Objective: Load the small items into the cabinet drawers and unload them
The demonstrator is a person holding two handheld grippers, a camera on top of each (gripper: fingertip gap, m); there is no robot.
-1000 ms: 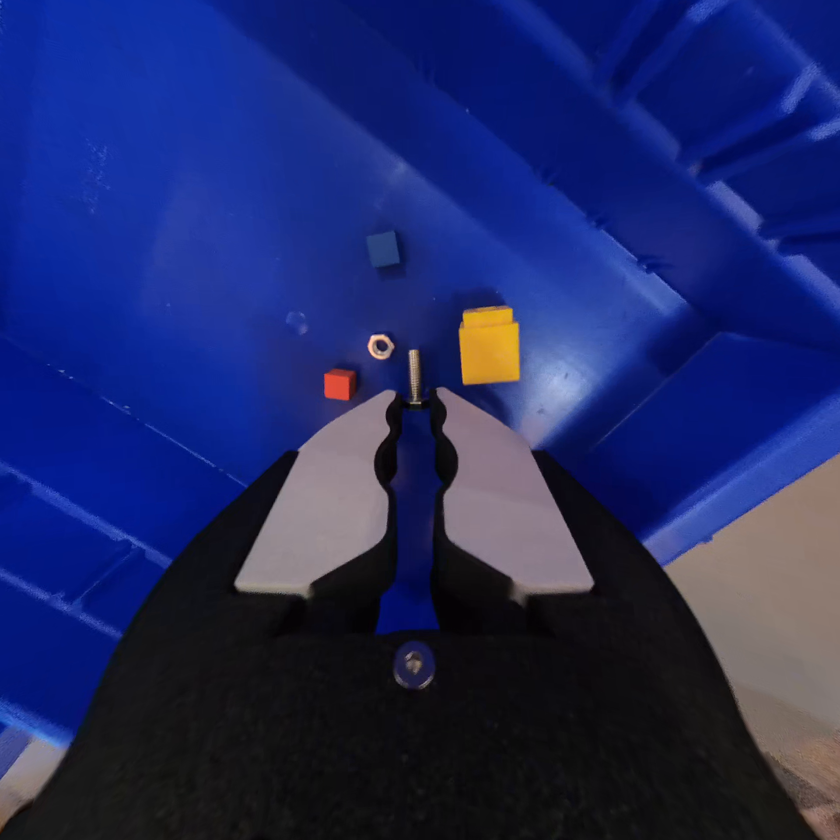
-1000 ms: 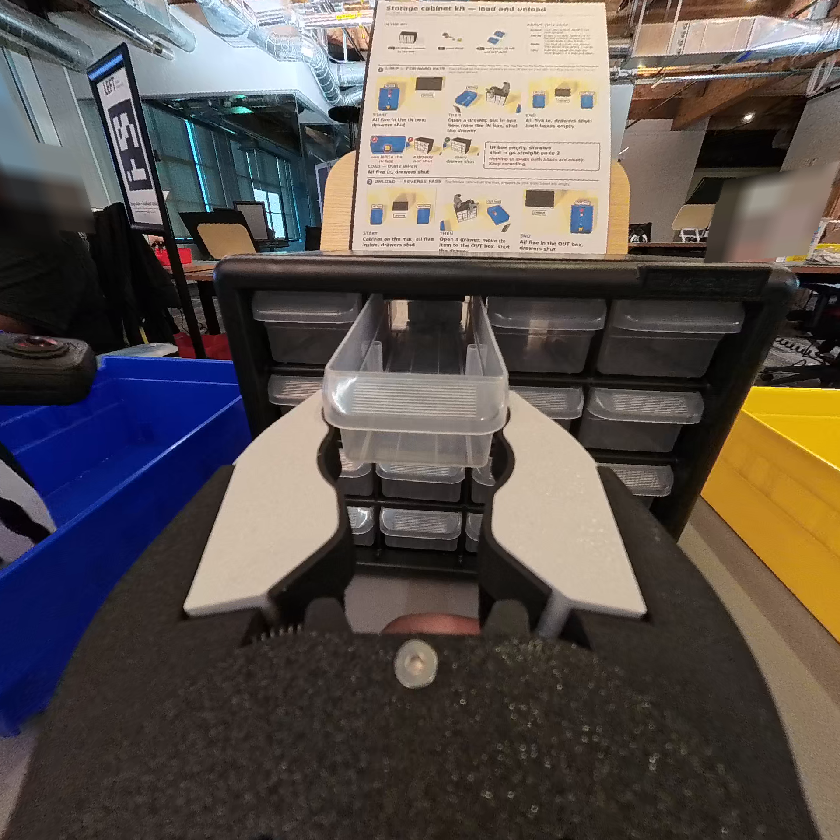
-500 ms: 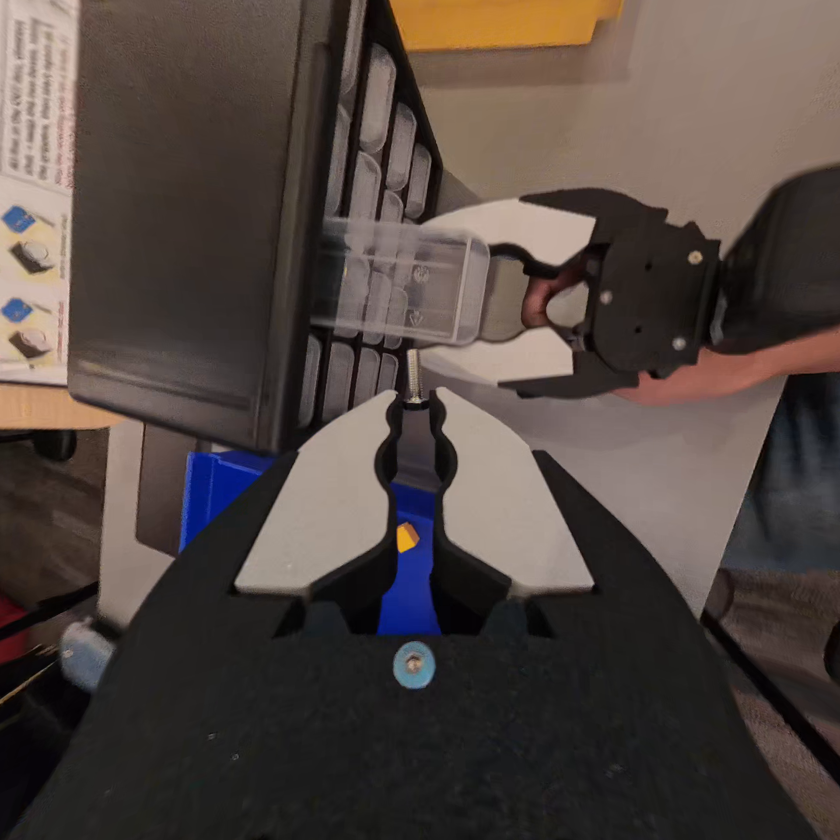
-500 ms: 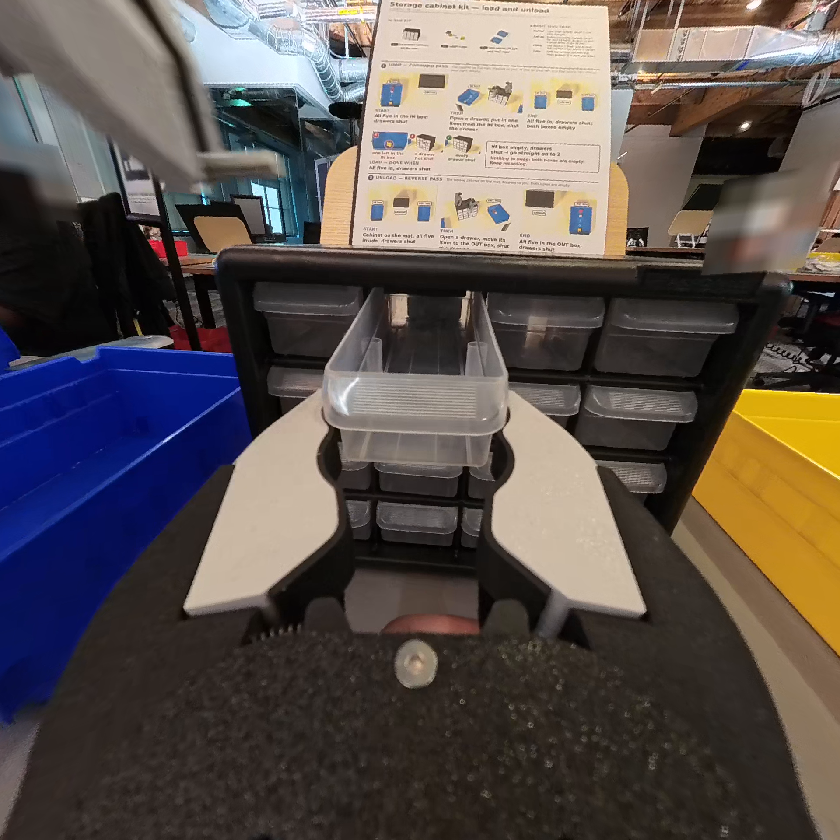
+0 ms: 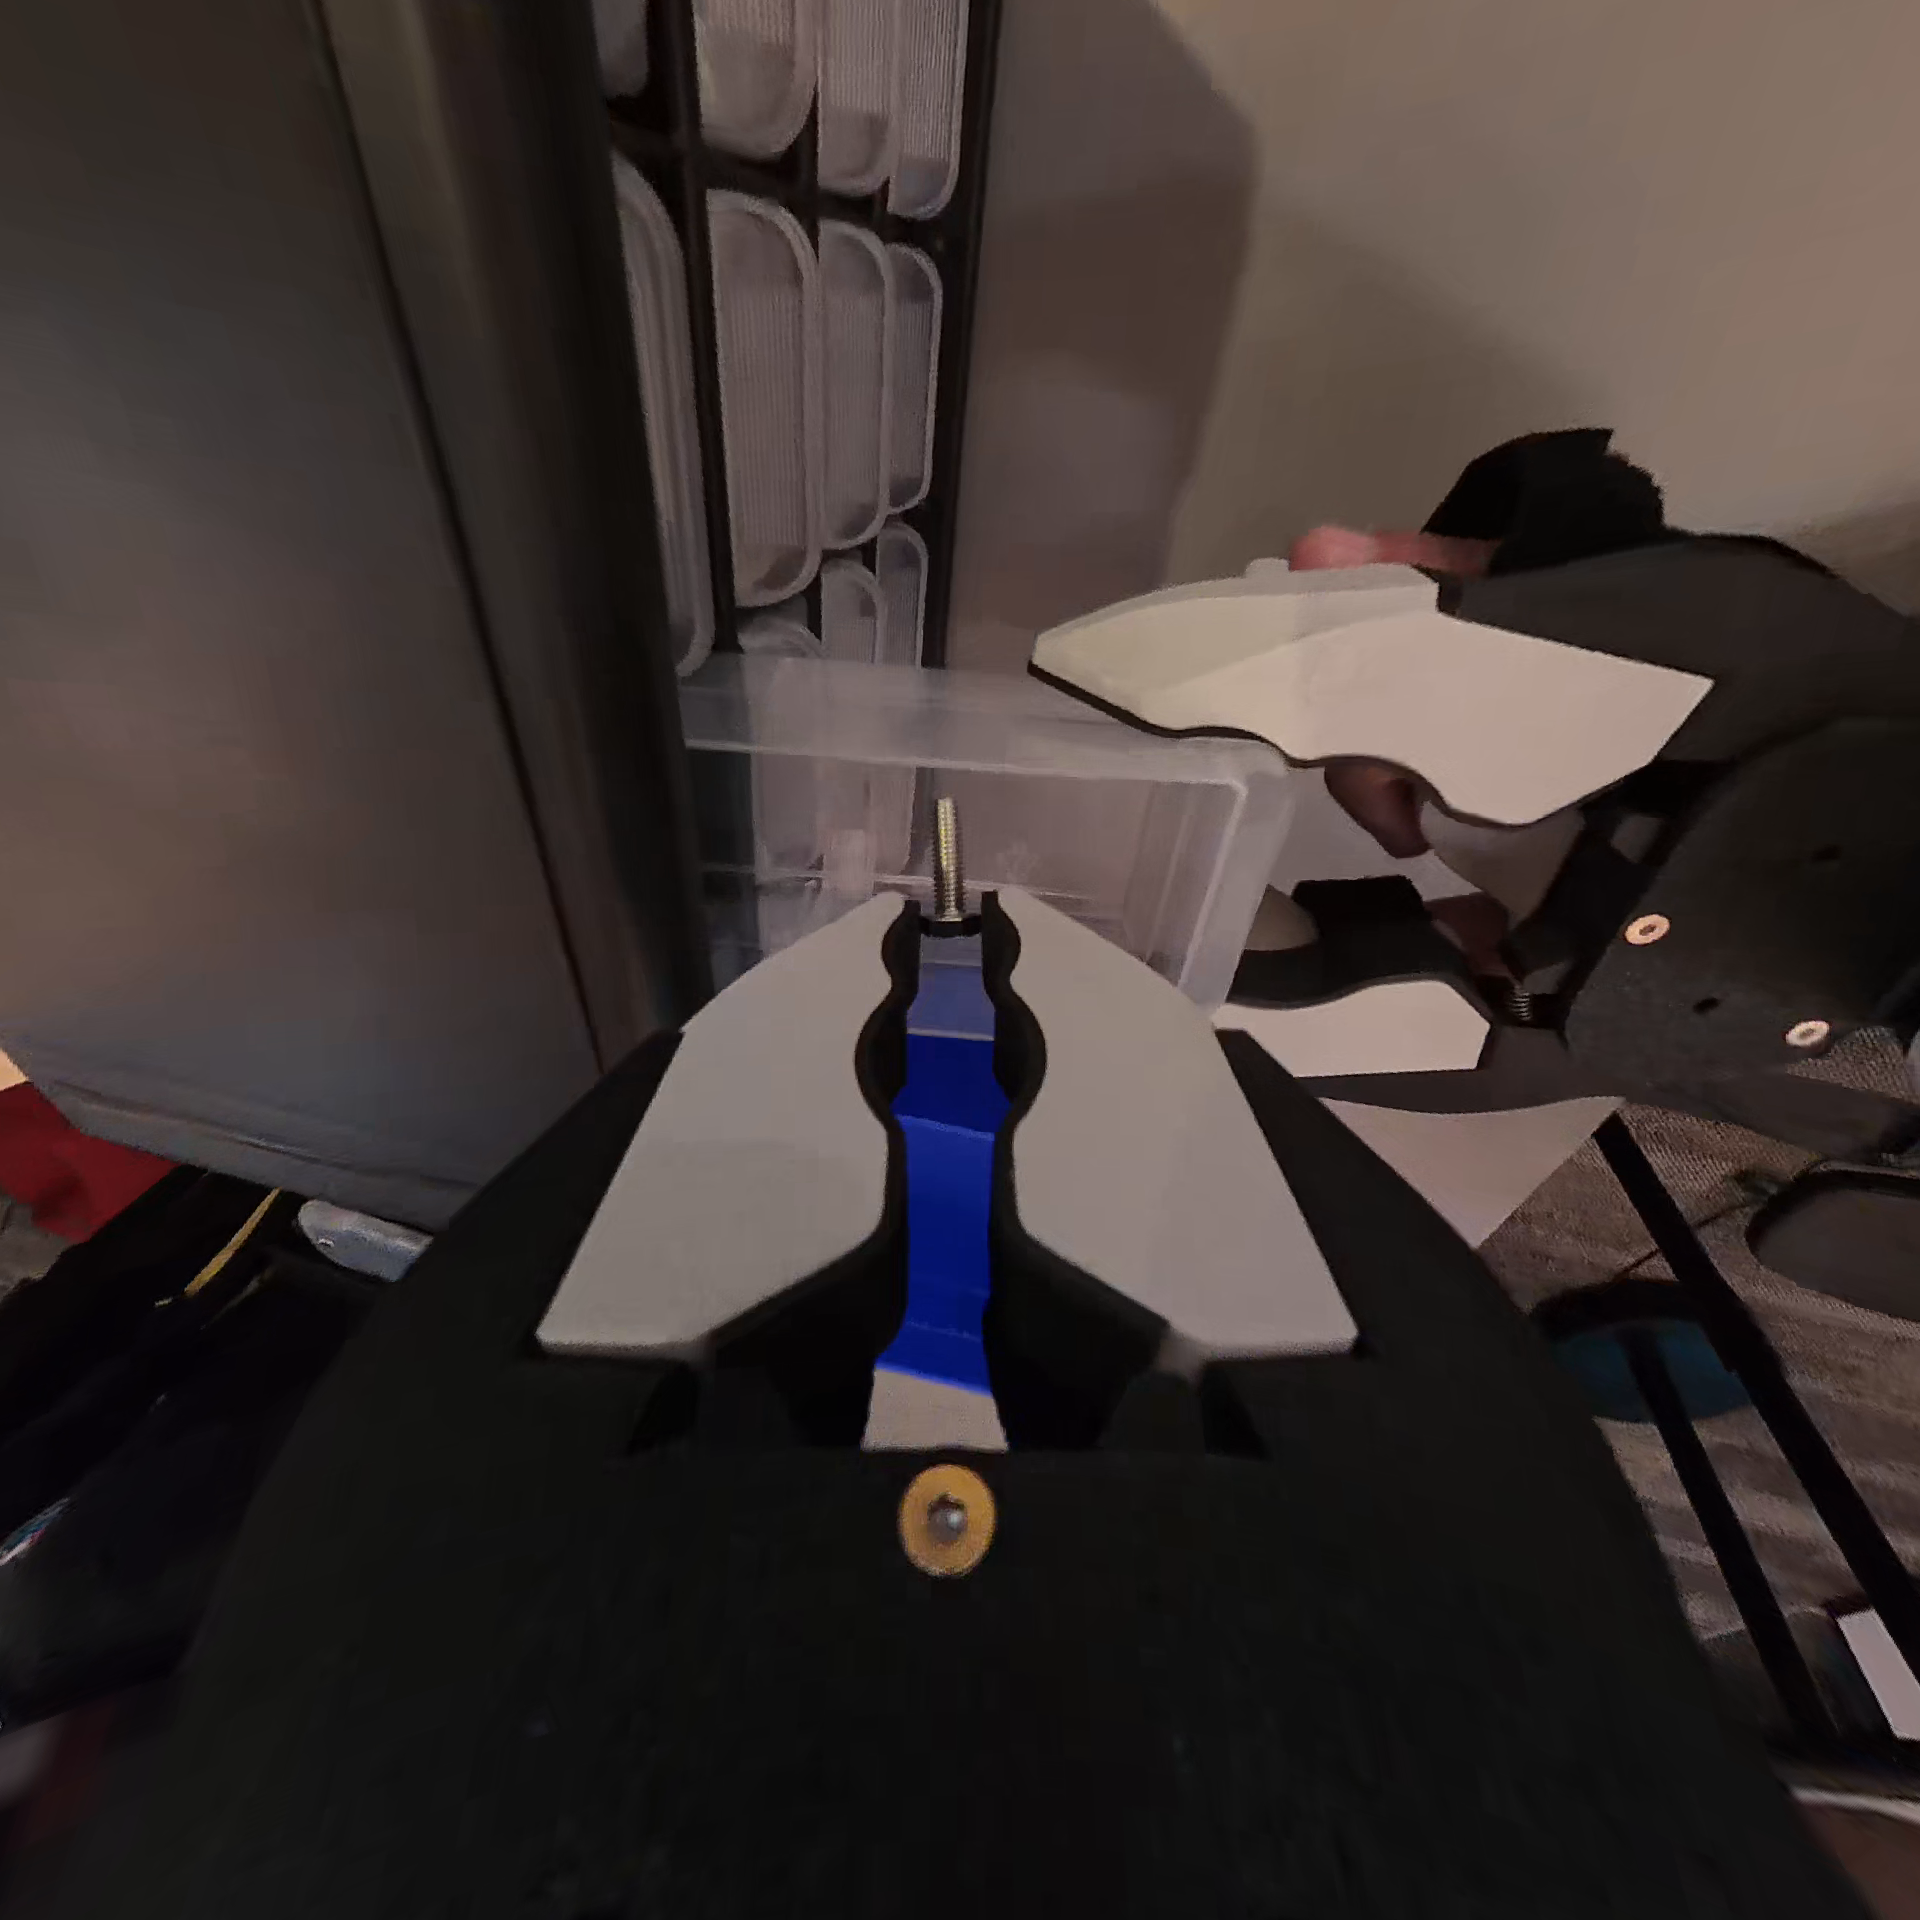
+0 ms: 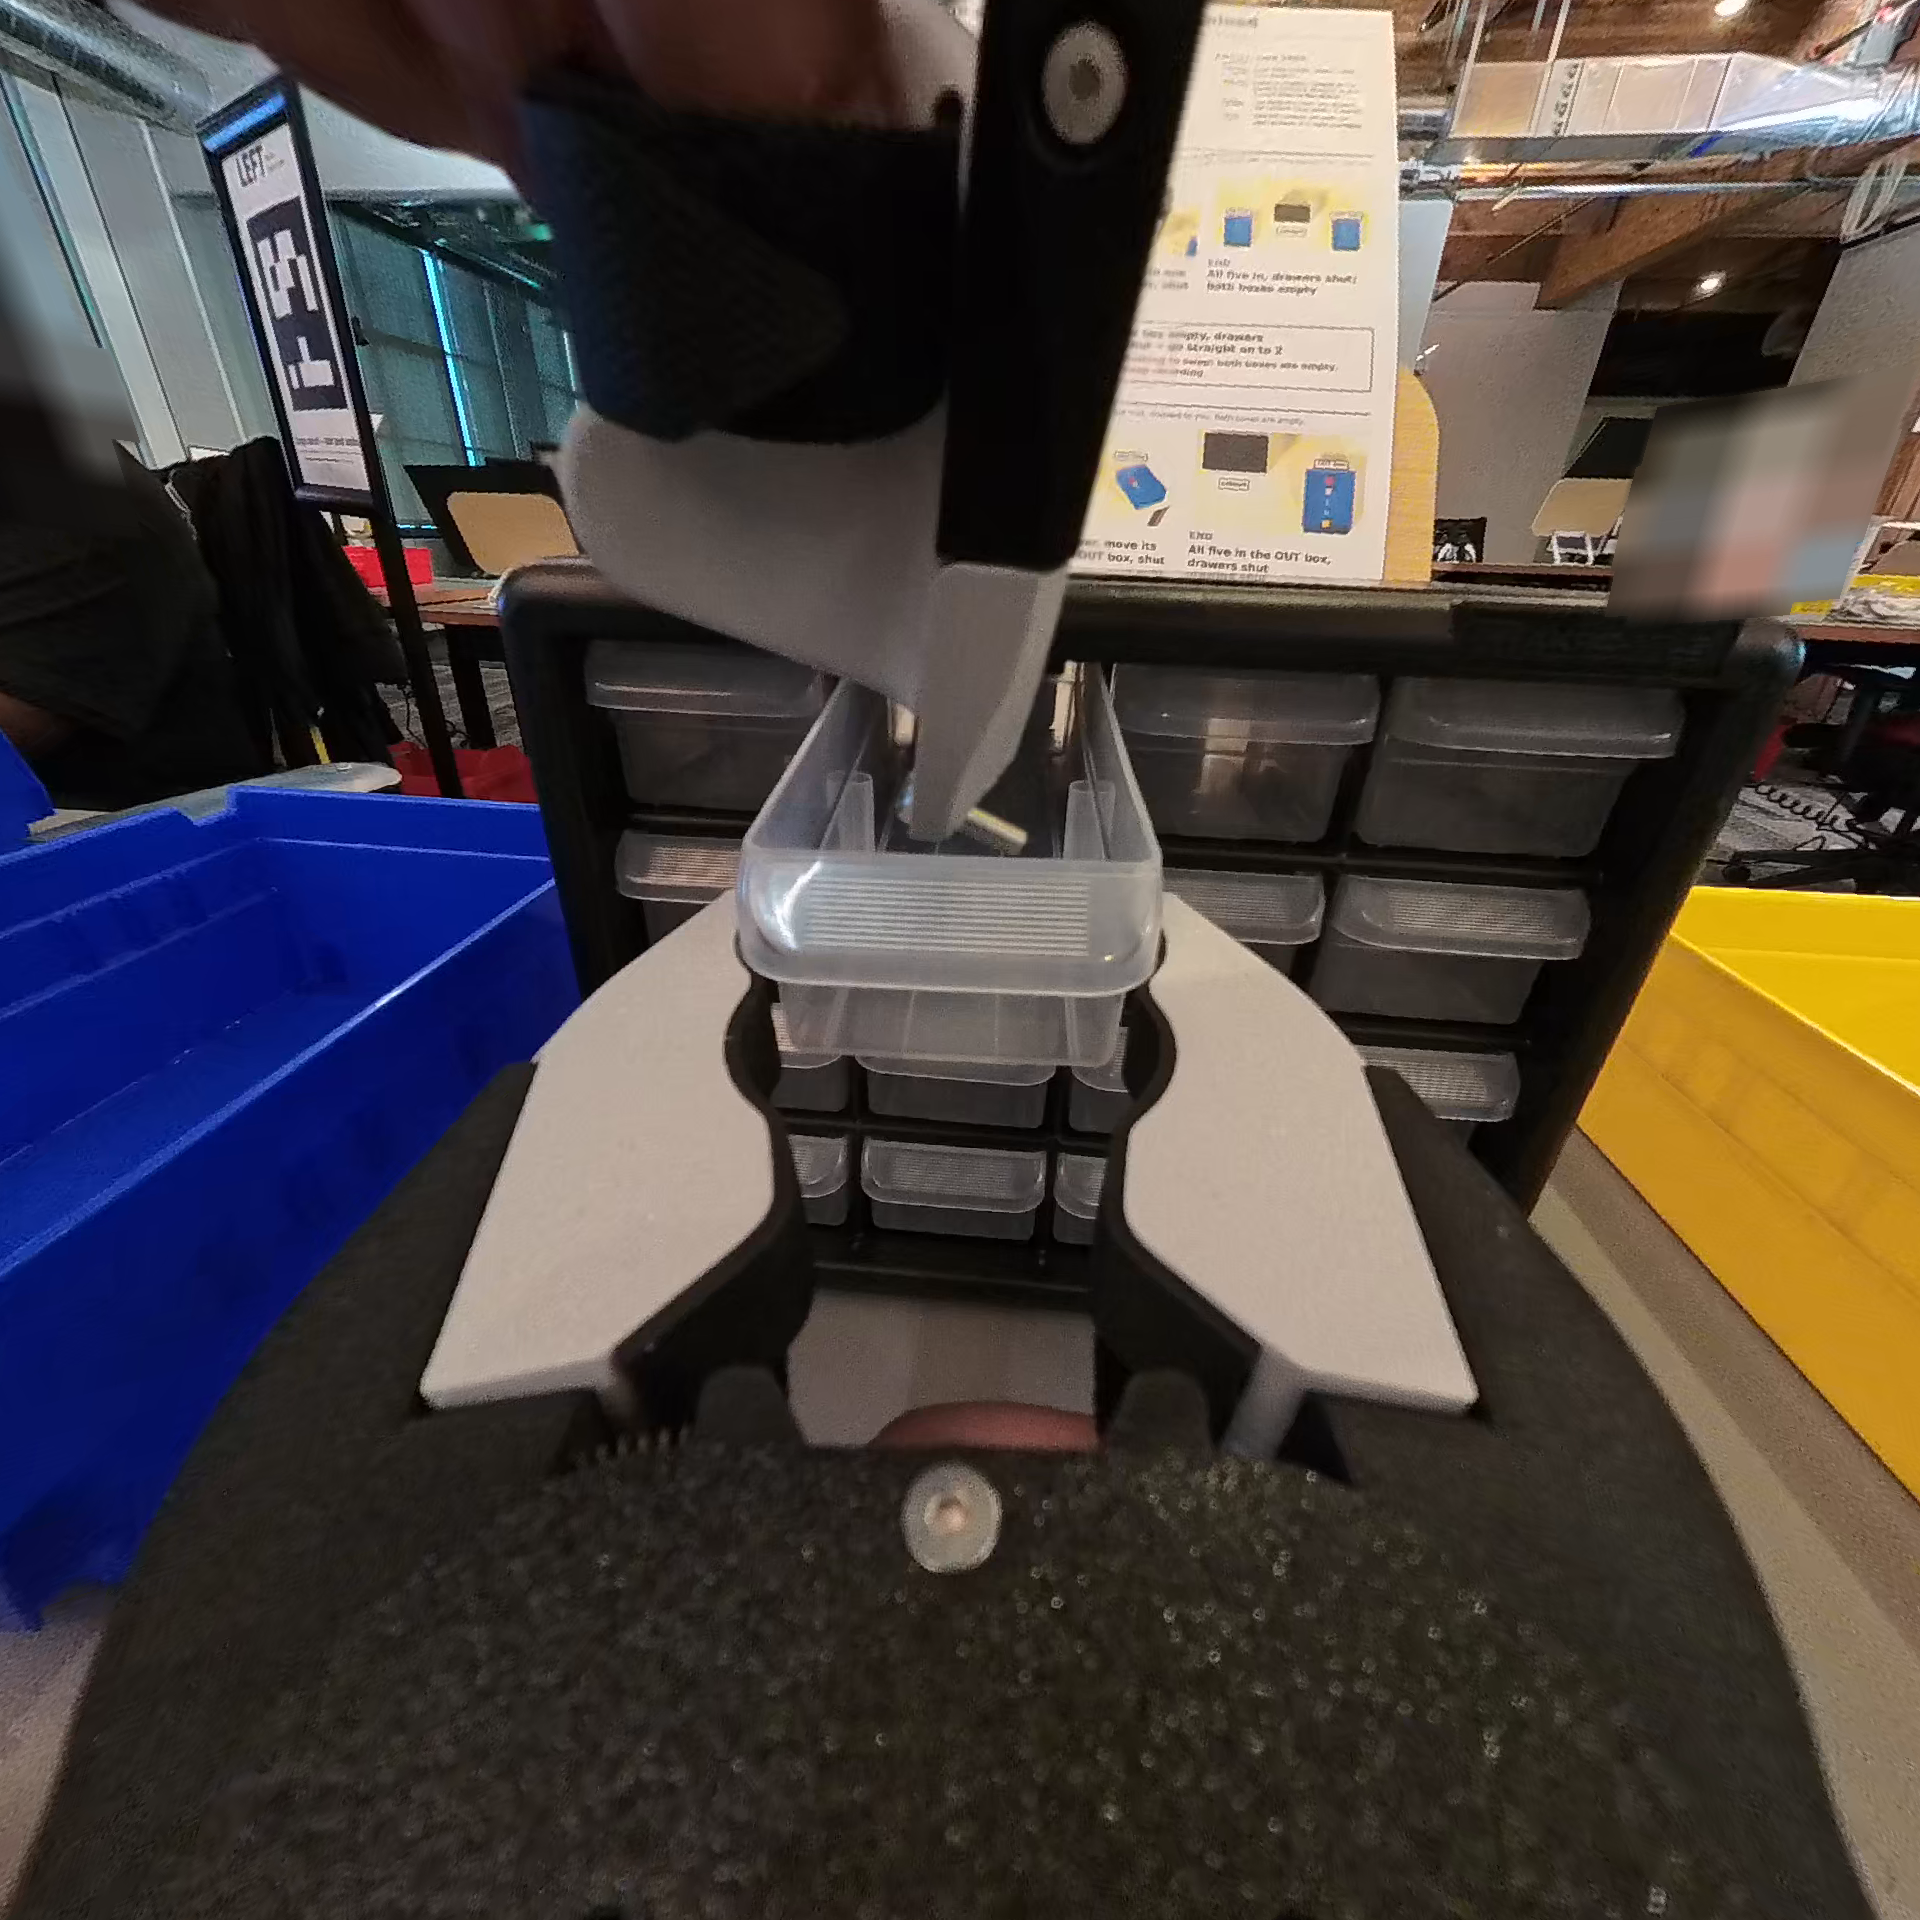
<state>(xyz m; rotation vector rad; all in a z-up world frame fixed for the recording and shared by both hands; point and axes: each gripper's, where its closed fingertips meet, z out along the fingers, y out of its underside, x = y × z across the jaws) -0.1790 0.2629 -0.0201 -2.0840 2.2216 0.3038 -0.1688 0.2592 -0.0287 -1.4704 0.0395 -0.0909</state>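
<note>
My left gripper (image 5: 948,920) is shut on a small metal screw (image 5: 945,857) that sticks out past its tips. It holds the screw over the clear drawer (image 5: 1049,831) pulled out of the black cabinet (image 5: 312,623). In the right wrist view the left gripper (image 6: 935,821) comes down from above with its tips and the screw (image 6: 994,828) inside the drawer (image 6: 951,904). My right gripper (image 6: 951,935) is shut on the drawer's front, one finger on each side. Its upper finger (image 5: 1351,707) shows in the left wrist view.
A blue bin (image 6: 208,1039) stands left of the cabinet (image 6: 1610,644) and a yellow bin (image 6: 1766,1039) stands to its right. The other clear drawers (image 6: 1507,758) are shut. An instruction sheet (image 6: 1288,312) stands behind the cabinet. Both grippers' tips are close together, under 4 cm apart.
My left gripper has lifted the screw out of the blue bin and carried it over to the open drawer, tips now inside it. The right gripper has kept holding the drawer.
</note>
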